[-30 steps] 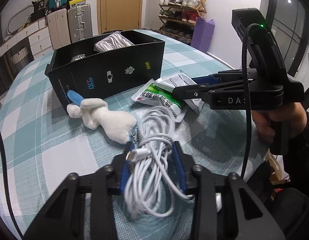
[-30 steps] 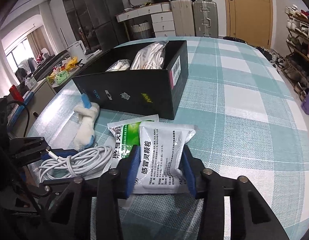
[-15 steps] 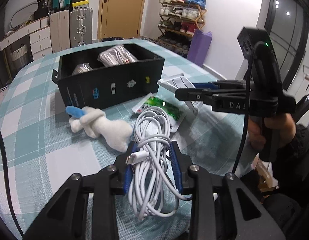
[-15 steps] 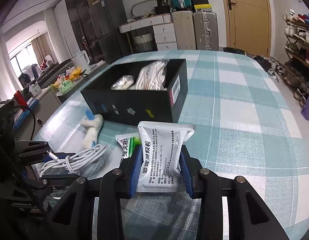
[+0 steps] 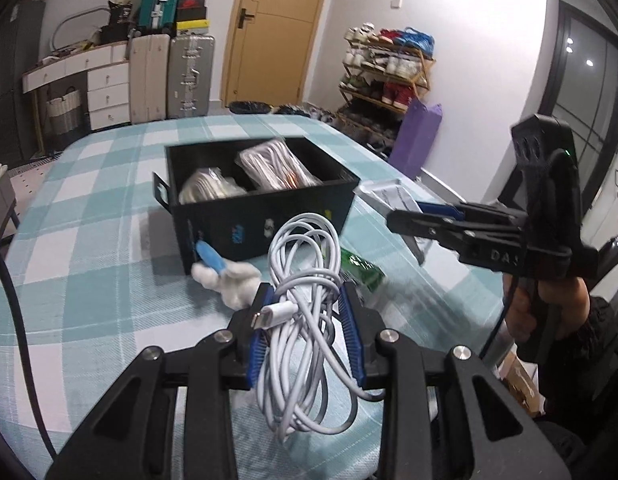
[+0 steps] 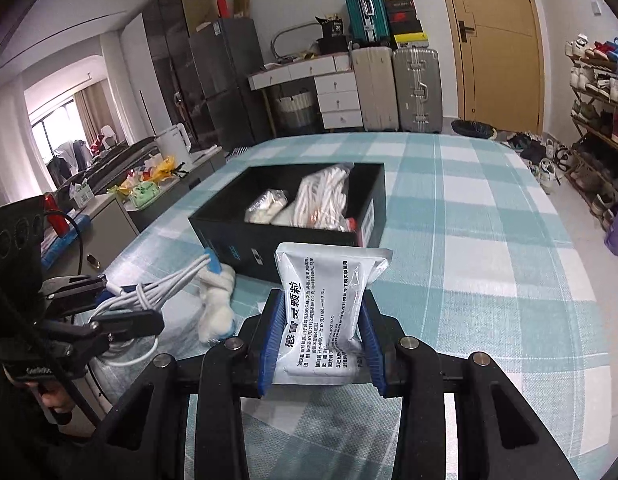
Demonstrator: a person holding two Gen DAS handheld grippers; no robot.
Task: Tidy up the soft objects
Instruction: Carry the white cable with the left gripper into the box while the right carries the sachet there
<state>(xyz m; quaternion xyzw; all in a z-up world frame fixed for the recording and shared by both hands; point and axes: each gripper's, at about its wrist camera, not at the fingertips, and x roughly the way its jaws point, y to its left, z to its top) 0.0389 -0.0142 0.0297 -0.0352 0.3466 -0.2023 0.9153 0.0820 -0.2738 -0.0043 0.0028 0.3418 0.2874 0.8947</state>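
My left gripper (image 5: 305, 320) is shut on a coiled white cable (image 5: 305, 280) and holds it above the table, in front of the black box (image 5: 269, 216). My right gripper (image 6: 321, 324) is shut on a silver medicine pouch (image 6: 329, 300), lifted off the table near the box (image 6: 237, 248). The box holds two clear bags of white items (image 6: 325, 196). A white plush toy with a blue tip (image 5: 229, 272) lies on the table by the box's front wall. A green packet (image 5: 363, 272) lies right of it.
The table has a teal checked cloth (image 6: 489, 240). Suitcases (image 6: 397, 88), drawers and a door stand behind. A shoe rack (image 5: 385, 76) and a purple bag (image 5: 417, 140) are beyond the table's right side.
Both grippers have risen off the table with their loads. The cable and the pouch are now in the air and closer to the box.
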